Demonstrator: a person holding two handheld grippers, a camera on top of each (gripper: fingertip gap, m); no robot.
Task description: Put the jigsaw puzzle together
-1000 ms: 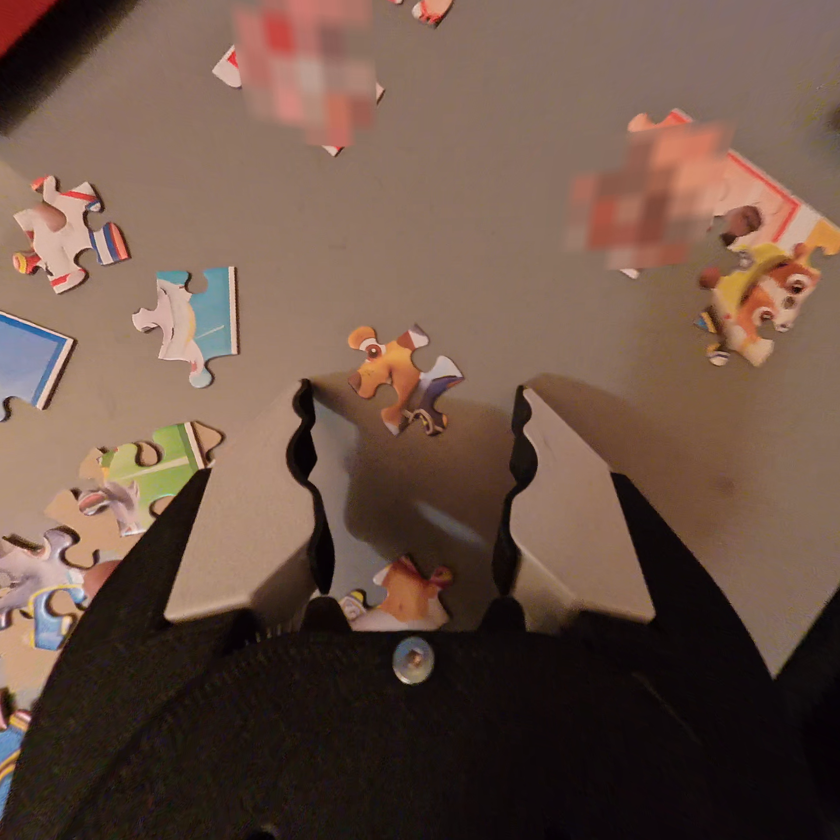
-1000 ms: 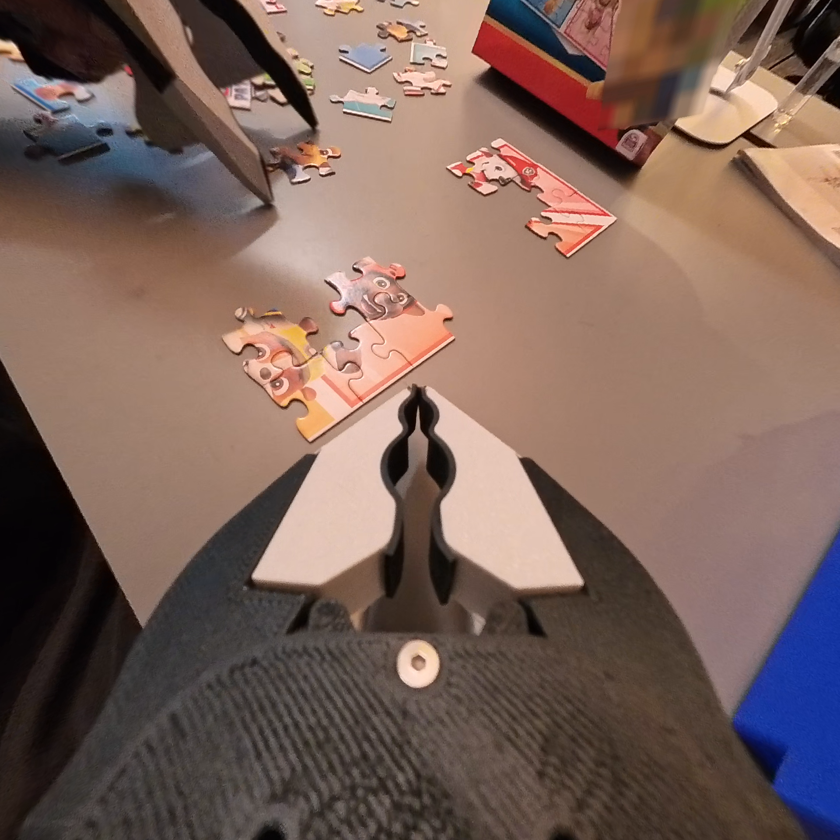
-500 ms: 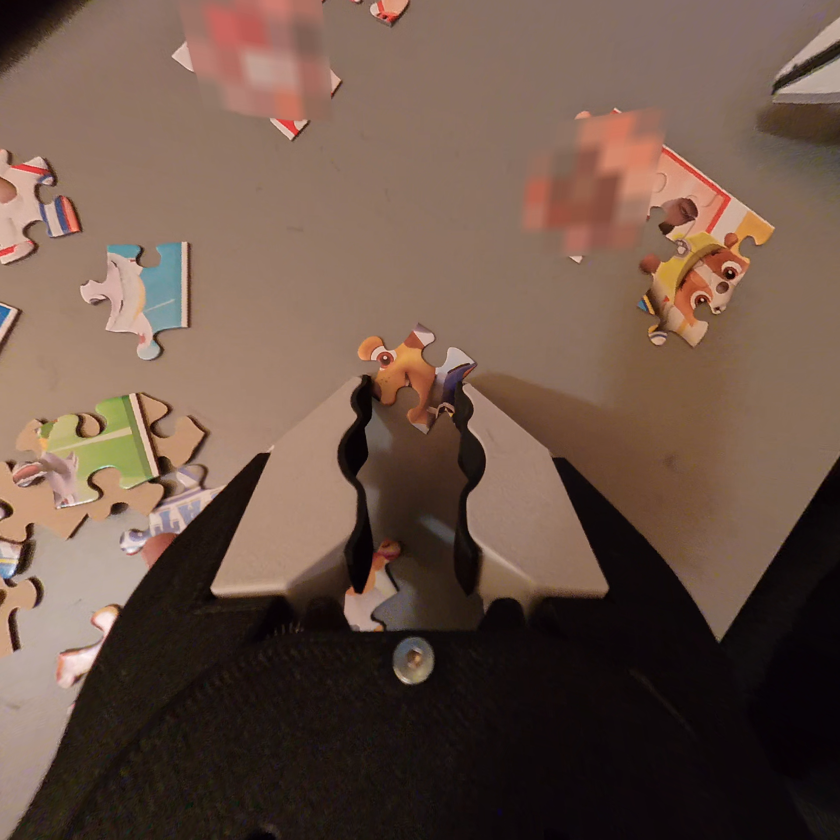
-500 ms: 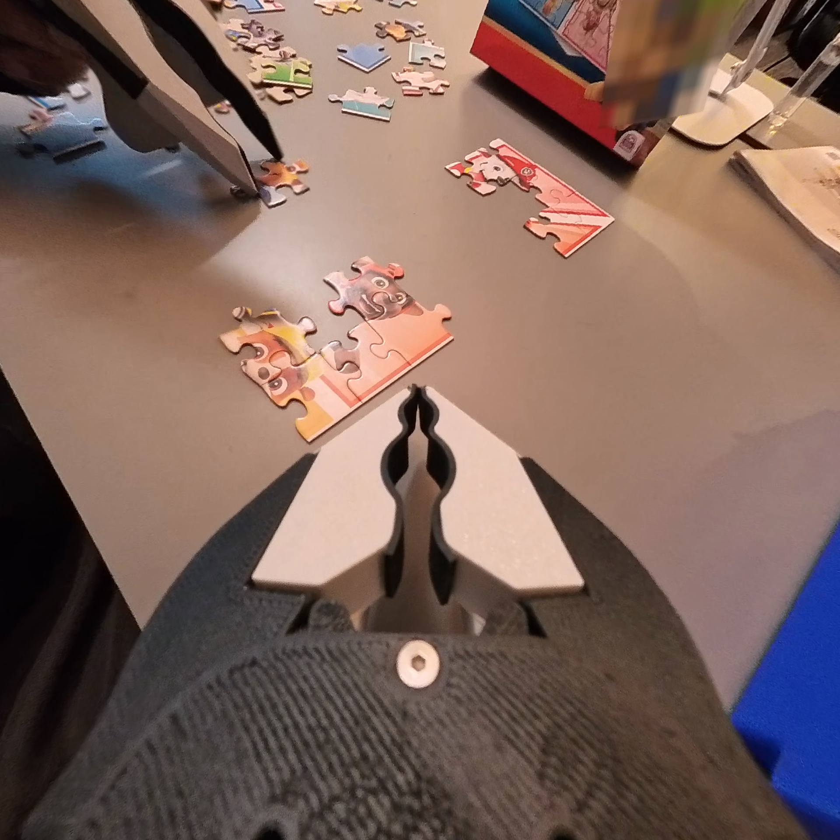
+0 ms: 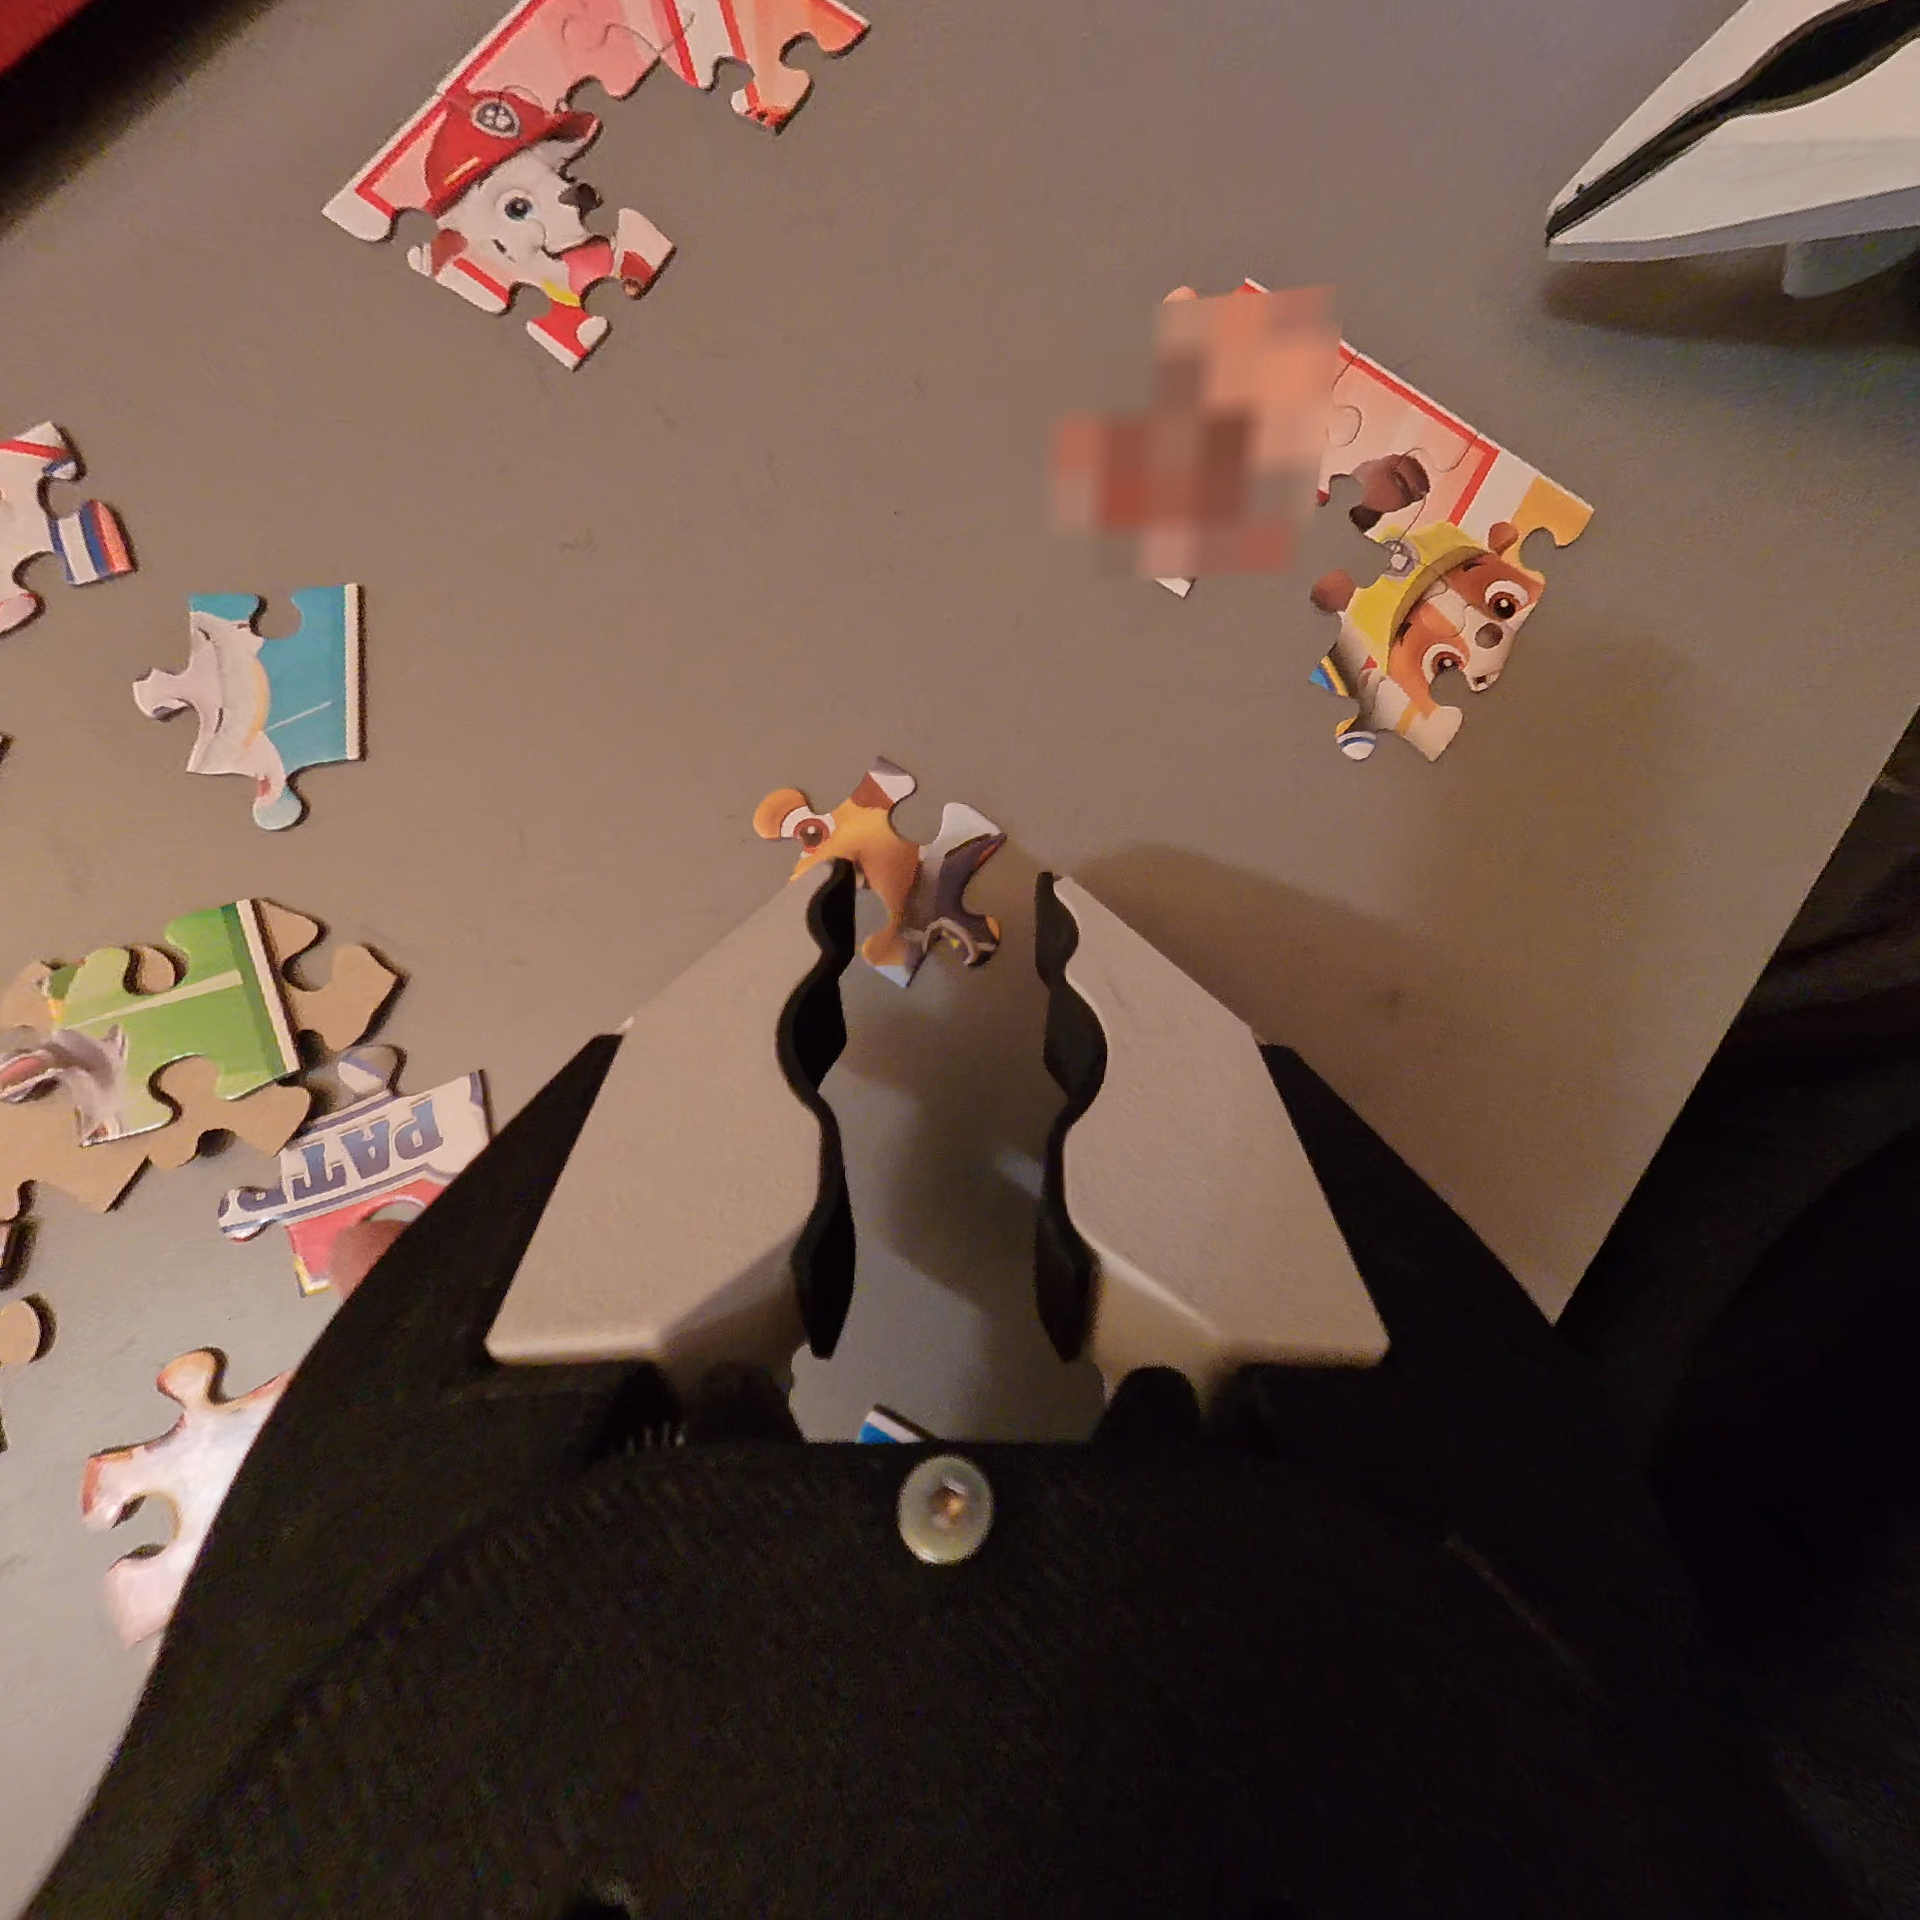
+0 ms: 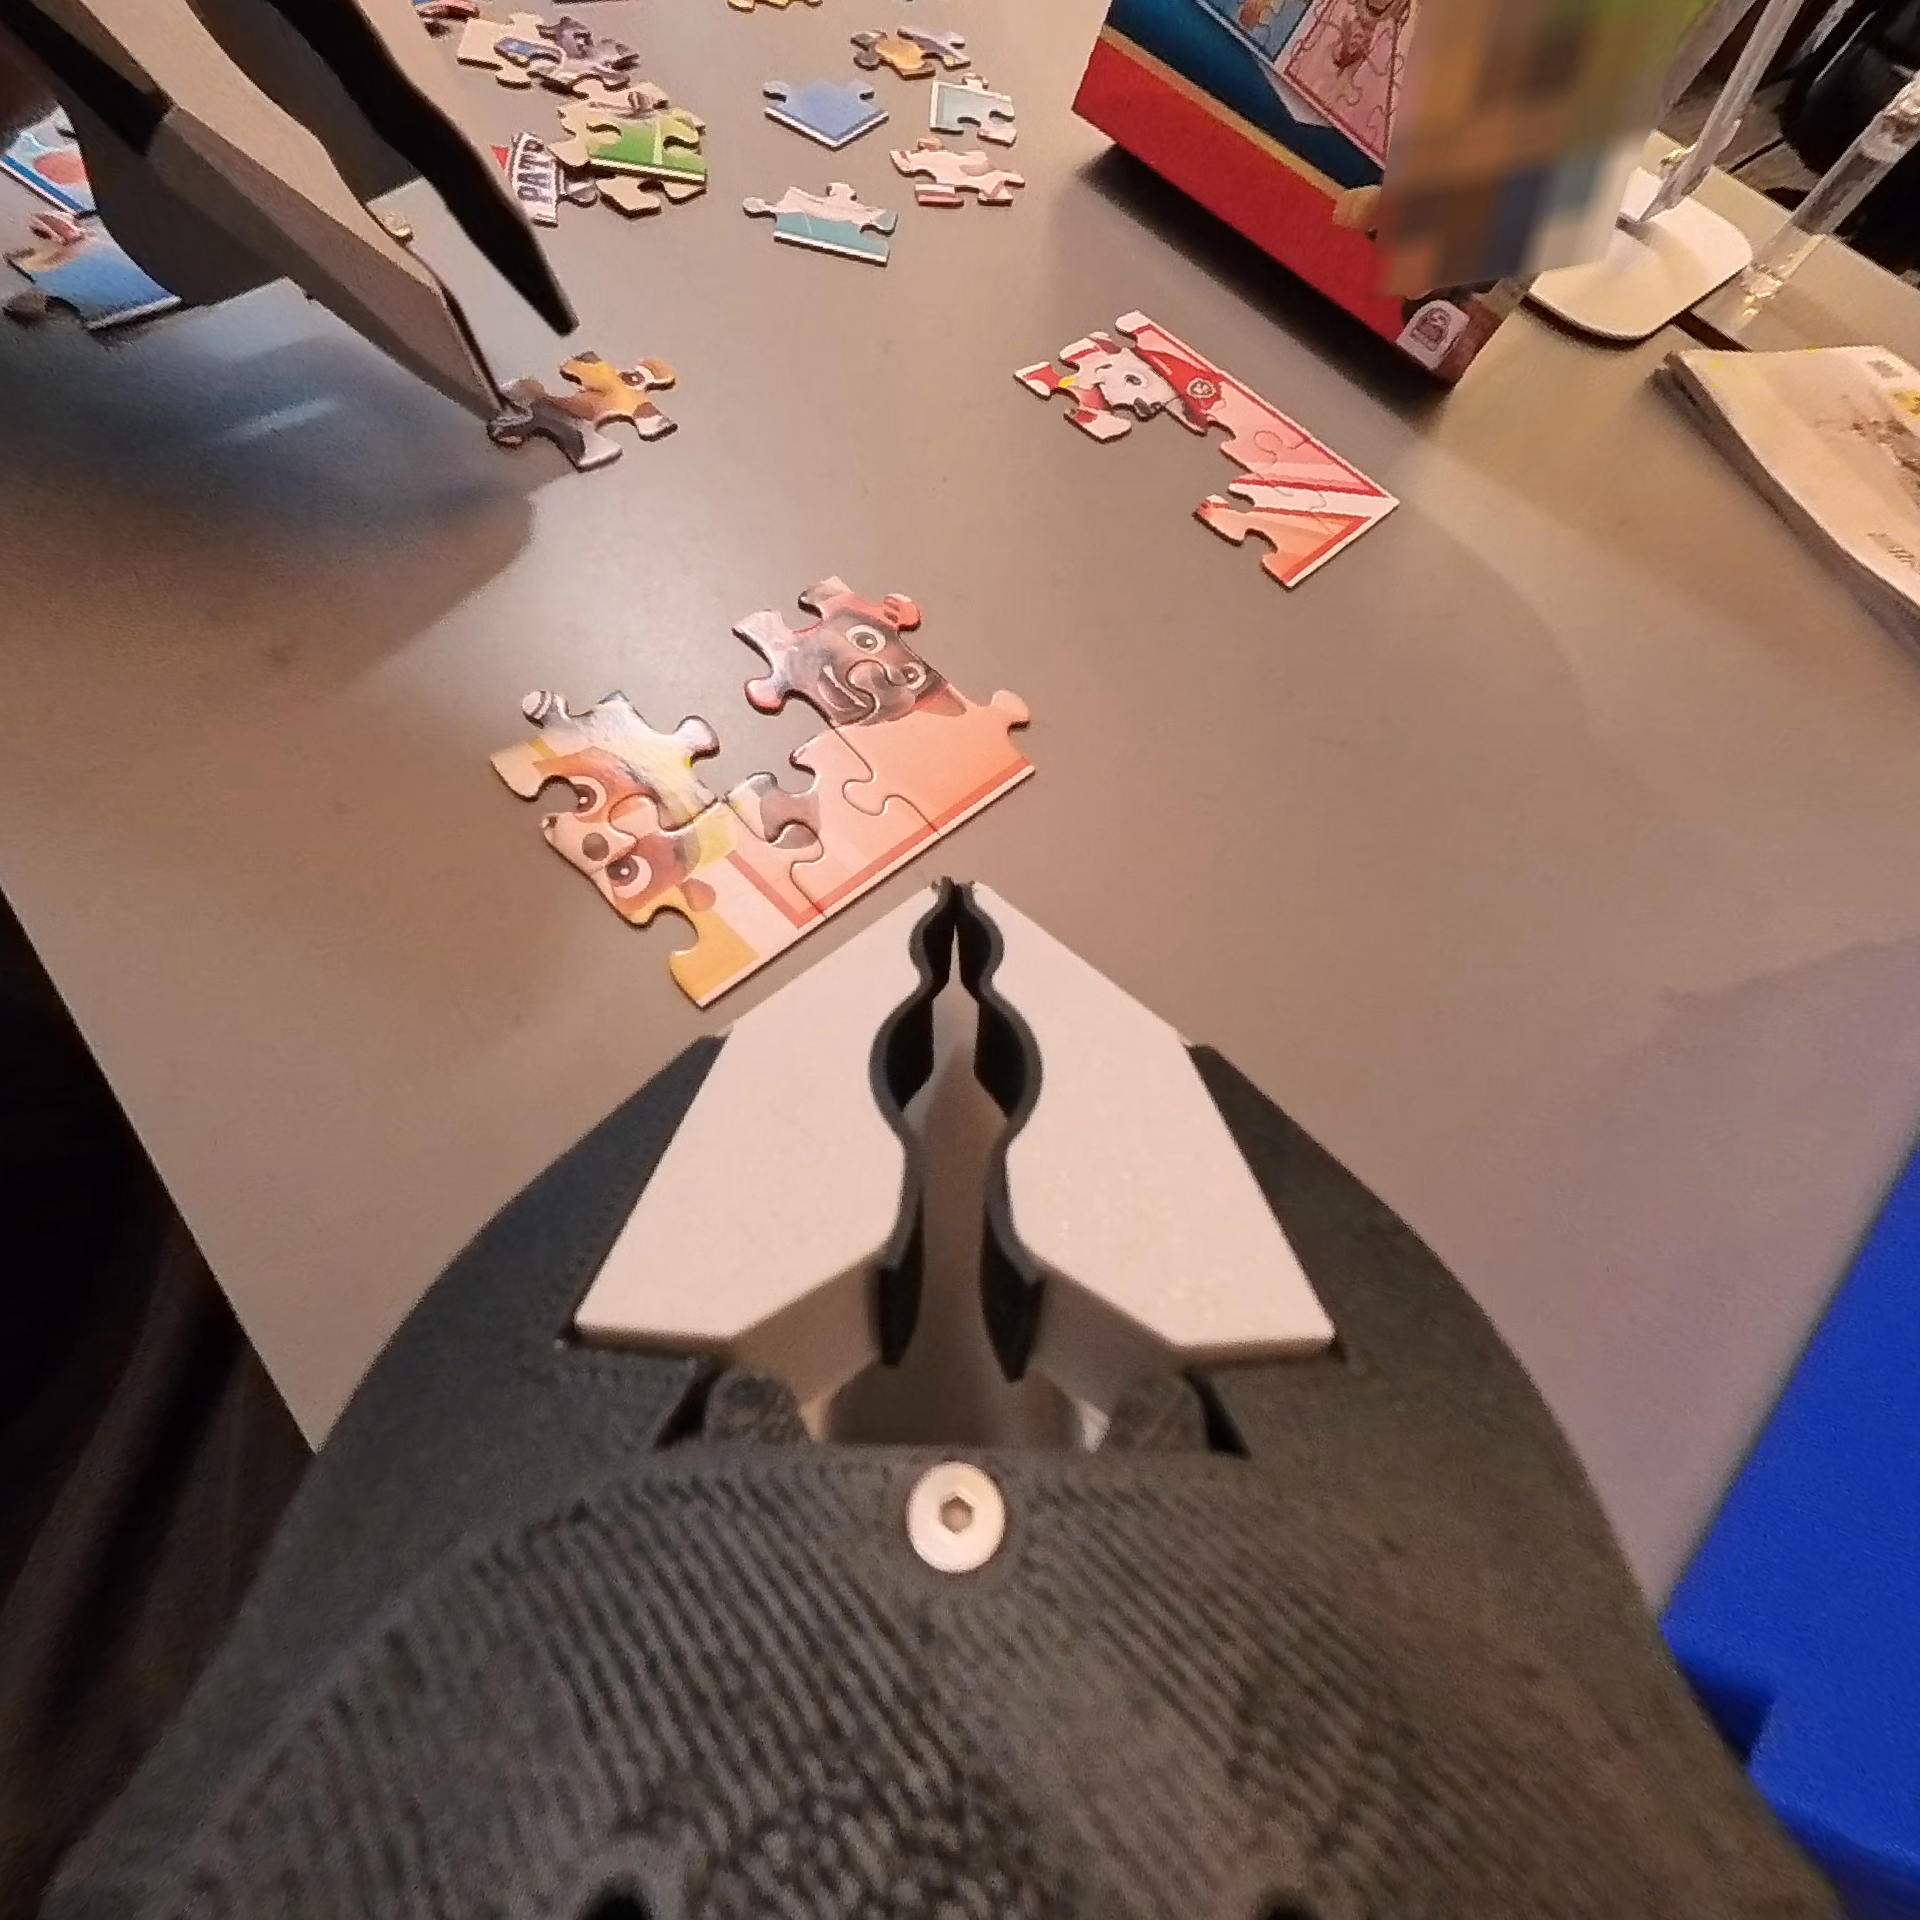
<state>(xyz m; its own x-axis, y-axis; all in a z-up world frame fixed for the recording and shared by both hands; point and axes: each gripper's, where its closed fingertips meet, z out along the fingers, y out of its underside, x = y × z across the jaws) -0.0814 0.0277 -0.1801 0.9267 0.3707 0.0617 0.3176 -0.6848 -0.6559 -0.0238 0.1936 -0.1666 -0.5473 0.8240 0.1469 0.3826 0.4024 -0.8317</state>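
A loose puzzle piece with an orange dog (image 5: 883,862) lies flat on the grey table (image 5: 727,520), between the fingertips of my left gripper (image 5: 935,883). The left pad (image 5: 826,904) touches the piece; the right pad (image 5: 1049,914) stands apart from it, so the jaws are open around it. The right wrist view shows the same piece (image 6: 592,405) on the table, with the left gripper (image 6: 530,364) tipped down onto its end. My right gripper (image 6: 958,894) is shut on nothing, just before a joined group of pieces (image 6: 790,769).
A second joined group with a red-hatted dog (image 5: 520,208) lies further off. Loose pieces (image 5: 260,696) are scattered to the left. A red puzzle box (image 6: 1247,187), a booklet (image 6: 1818,468) and a blue object (image 6: 1818,1455) stand at the right. The table's edge (image 5: 1714,987) runs close by. One gripper's finger ends stand about 20 cm off the other's.
My left gripper came down over the orange dog piece and its jaws narrowed from wide open. The piece then slid across the table against the left pad. My right gripper stayed shut and still.
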